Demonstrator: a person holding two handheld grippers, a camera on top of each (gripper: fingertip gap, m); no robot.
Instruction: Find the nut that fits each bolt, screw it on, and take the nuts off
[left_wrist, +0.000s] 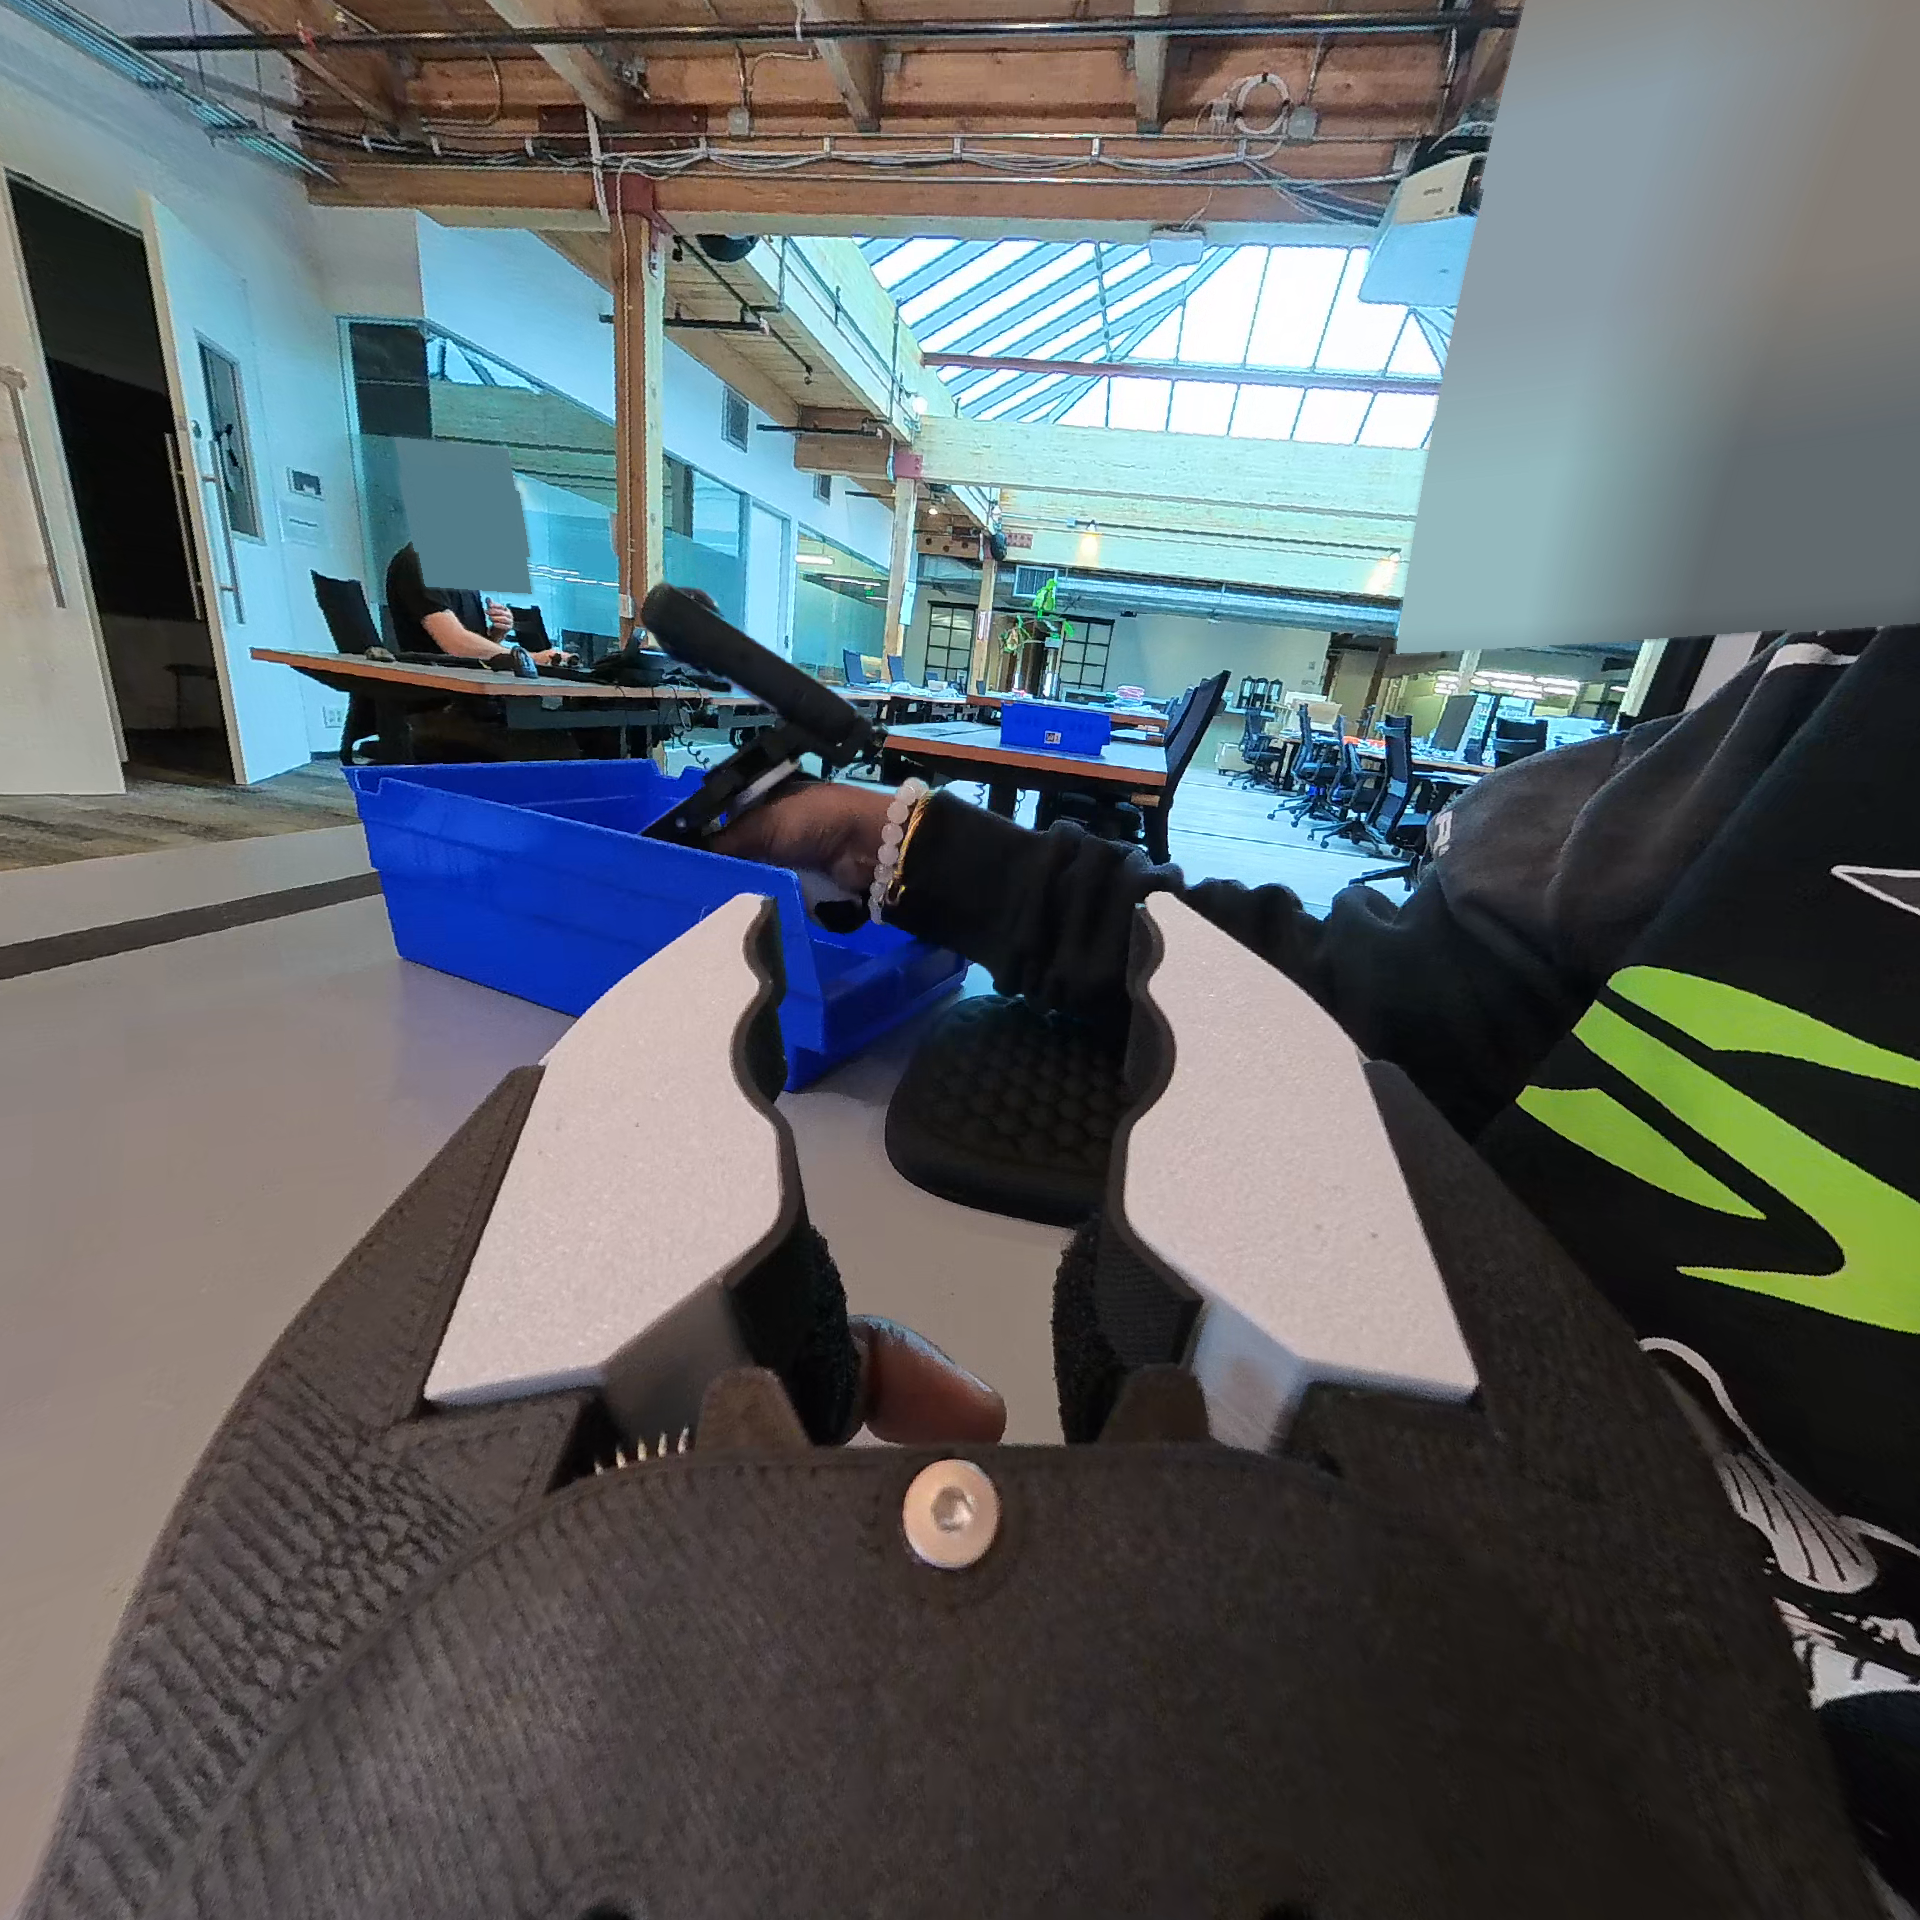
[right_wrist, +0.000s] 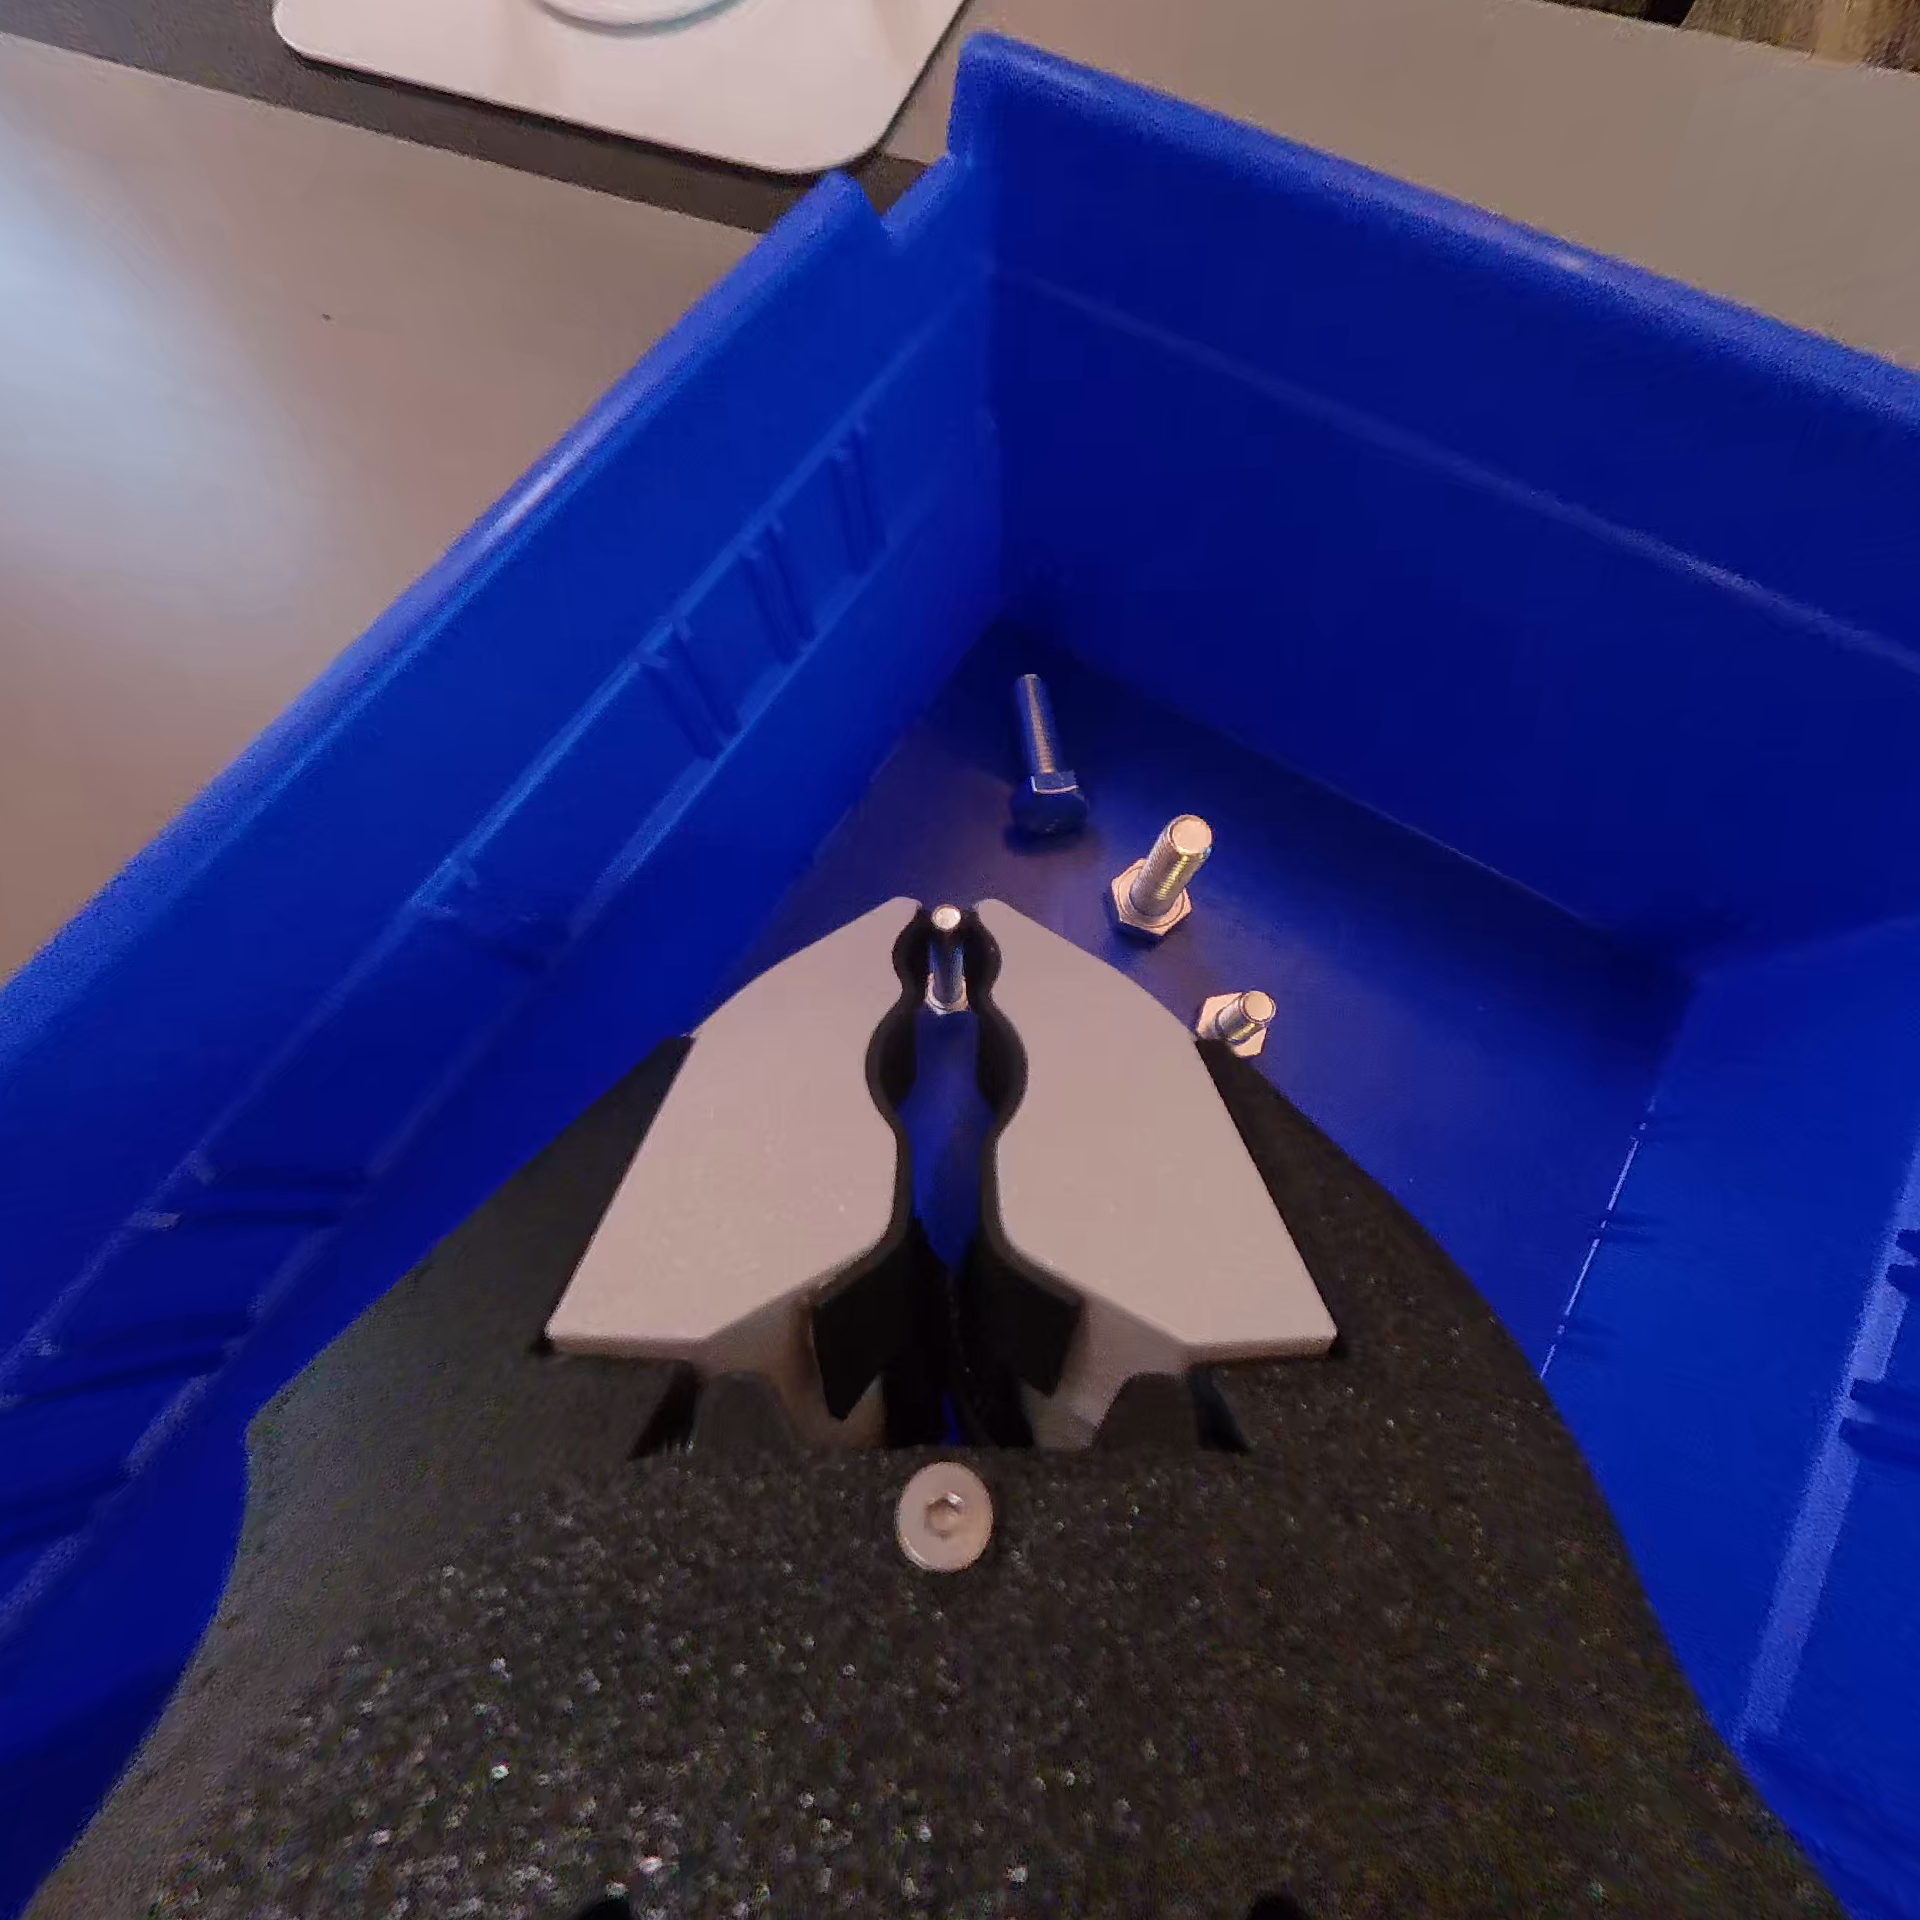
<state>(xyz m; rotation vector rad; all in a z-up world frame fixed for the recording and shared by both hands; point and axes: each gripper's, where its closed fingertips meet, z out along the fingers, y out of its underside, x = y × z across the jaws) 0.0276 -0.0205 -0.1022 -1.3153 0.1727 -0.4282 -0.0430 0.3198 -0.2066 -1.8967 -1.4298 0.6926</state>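
Note:
My right gripper (right_wrist: 948, 920) is down inside a blue bin (right_wrist: 623, 644), near its far corner. It is shut on a small silver bolt (right_wrist: 948, 966) that stands upright between the fingertips, threaded end up. Three more bolts rest on the bin floor: one lying flat (right_wrist: 1044, 758), one standing on its head (right_wrist: 1158, 878), and a short one (right_wrist: 1236, 1016) beside my right finger. My left gripper (left_wrist: 956, 914) is open and empty, held above the grey table (left_wrist: 260, 1143) just in front of the bin (left_wrist: 540, 883). A hand (left_wrist: 810, 831) holds the right gripper's black body (left_wrist: 748, 769) in the bin.
A black textured pad (left_wrist: 1008, 1112) lies on the table under my left fingers, beside the bin. The person's dark sleeve (left_wrist: 1039, 914) crosses ahead of the left gripper. A white flat stand base (right_wrist: 623, 73) sits on the table beyond the bin. The gap from one gripper's tips to the other's is roughly 35 cm.

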